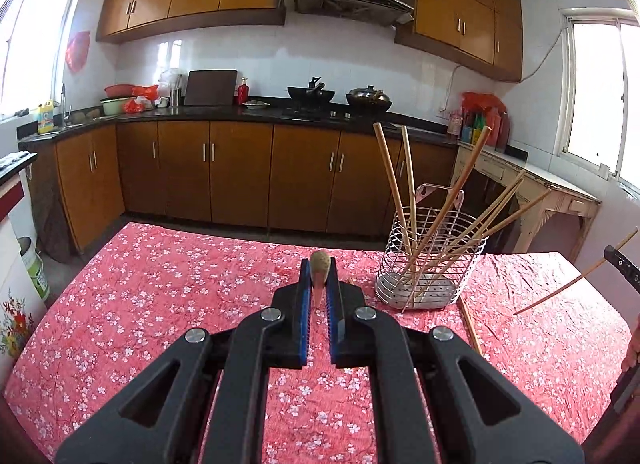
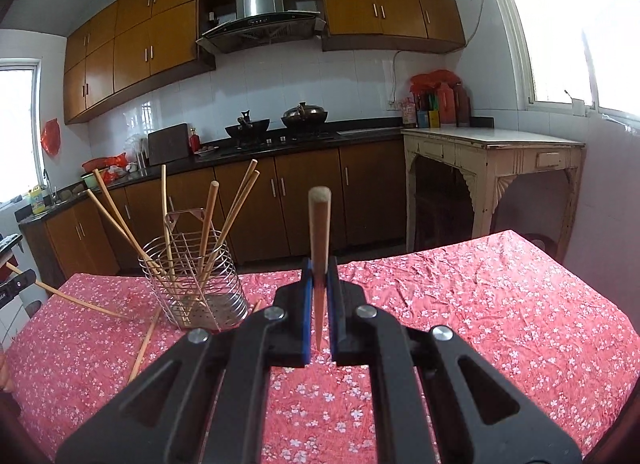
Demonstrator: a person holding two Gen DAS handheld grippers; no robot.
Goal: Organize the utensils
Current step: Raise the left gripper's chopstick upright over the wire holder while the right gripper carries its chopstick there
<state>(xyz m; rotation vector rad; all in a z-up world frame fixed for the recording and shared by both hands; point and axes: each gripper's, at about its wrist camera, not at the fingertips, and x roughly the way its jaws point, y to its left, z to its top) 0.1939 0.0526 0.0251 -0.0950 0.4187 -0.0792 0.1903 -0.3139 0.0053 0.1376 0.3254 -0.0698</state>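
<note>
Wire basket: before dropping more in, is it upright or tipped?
Upright: the wire basket stands on its base on the tablecloth, chopsticks leaning inside.

we see a shiny metal wire holder [image 1: 430, 260] at right of the left-wrist frame, matt wooden chopsticks [image 1: 390, 175] in it, on crinkled floral cloth [image 1: 160, 304]; glossy wooden cabinets [image 1: 240, 175] behind.

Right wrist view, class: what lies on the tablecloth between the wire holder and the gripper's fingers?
In the right wrist view, one loose chopstick lies on the red floral tablecloth, between the wire holder and the right gripper.
</note>
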